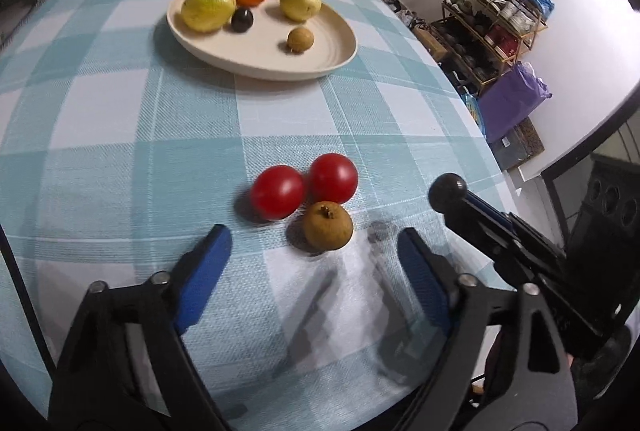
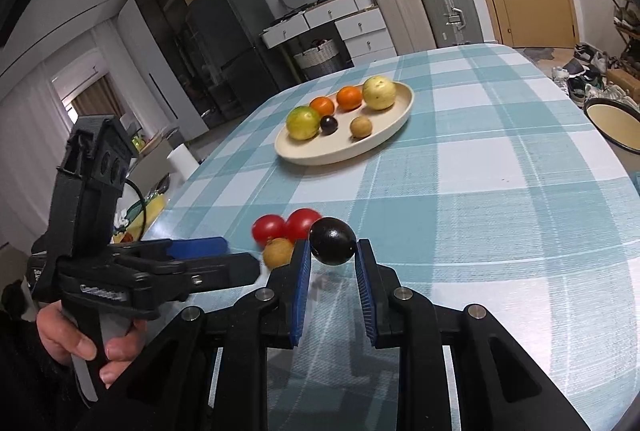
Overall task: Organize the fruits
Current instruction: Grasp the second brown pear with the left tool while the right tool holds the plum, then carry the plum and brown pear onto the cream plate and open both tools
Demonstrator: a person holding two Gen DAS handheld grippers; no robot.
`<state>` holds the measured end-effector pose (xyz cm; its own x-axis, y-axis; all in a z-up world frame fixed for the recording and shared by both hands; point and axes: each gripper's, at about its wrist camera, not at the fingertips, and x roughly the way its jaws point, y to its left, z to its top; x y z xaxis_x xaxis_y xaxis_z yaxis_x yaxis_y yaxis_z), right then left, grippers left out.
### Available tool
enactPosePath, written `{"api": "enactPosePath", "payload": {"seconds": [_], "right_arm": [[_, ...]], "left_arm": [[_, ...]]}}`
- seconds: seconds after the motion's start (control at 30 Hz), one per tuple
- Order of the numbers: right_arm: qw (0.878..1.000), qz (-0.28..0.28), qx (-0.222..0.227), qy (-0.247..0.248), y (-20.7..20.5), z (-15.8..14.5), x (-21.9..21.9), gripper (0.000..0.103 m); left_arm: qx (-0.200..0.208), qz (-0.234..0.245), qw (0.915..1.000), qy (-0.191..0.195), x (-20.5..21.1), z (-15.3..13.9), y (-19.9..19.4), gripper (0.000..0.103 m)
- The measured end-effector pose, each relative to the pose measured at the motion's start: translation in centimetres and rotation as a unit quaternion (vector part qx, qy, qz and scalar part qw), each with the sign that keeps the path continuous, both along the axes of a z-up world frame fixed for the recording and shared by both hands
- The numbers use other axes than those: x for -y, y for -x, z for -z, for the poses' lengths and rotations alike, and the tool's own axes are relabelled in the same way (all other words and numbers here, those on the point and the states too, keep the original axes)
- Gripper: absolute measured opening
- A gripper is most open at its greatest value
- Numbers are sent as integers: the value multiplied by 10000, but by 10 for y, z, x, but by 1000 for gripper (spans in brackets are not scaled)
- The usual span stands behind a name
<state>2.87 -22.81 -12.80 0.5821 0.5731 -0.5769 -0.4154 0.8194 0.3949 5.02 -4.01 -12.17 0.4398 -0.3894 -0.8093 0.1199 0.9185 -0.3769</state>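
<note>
Two red tomatoes (image 1: 304,185) and a small brown fruit (image 1: 327,226) lie together on the checked tablecloth, just ahead of my open left gripper (image 1: 310,243). My right gripper (image 2: 332,251) is shut on a dark plum (image 2: 333,240), held above the cloth to the right of that cluster; the plum also shows in the left wrist view (image 1: 447,191). A cream oval plate (image 1: 320,63) farther back holds two yellow-green fruits, two oranges, a dark plum (image 1: 242,20) and a small brown fruit (image 1: 300,39). The plate also shows in the right wrist view (image 2: 340,151).
The table's right edge drops off near a shelf of shoes and cups (image 1: 492,15) and a purple bag (image 1: 512,99). A round dark-rimmed bowl (image 2: 616,123) sits at the far right. Suitcases and drawers stand behind the table.
</note>
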Motion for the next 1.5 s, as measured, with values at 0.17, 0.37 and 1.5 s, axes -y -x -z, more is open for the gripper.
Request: {"api": "enactPosePath", "payload": {"seconds": [0.17,0.37,1.5], "right_arm": [[9999,12,62,-116,-1,-1,8,24],[9999,-34,70,-127,-2,0,11,24],[9996,-244,128,-15,-14,-10,-13,24]], "left_arm": [[-55,-40,10000,67,4,0,-7,64],[-115,44,9998,149,9,3,-9,39],[490,174,9970,577,-24,-36,-2,25]]}}
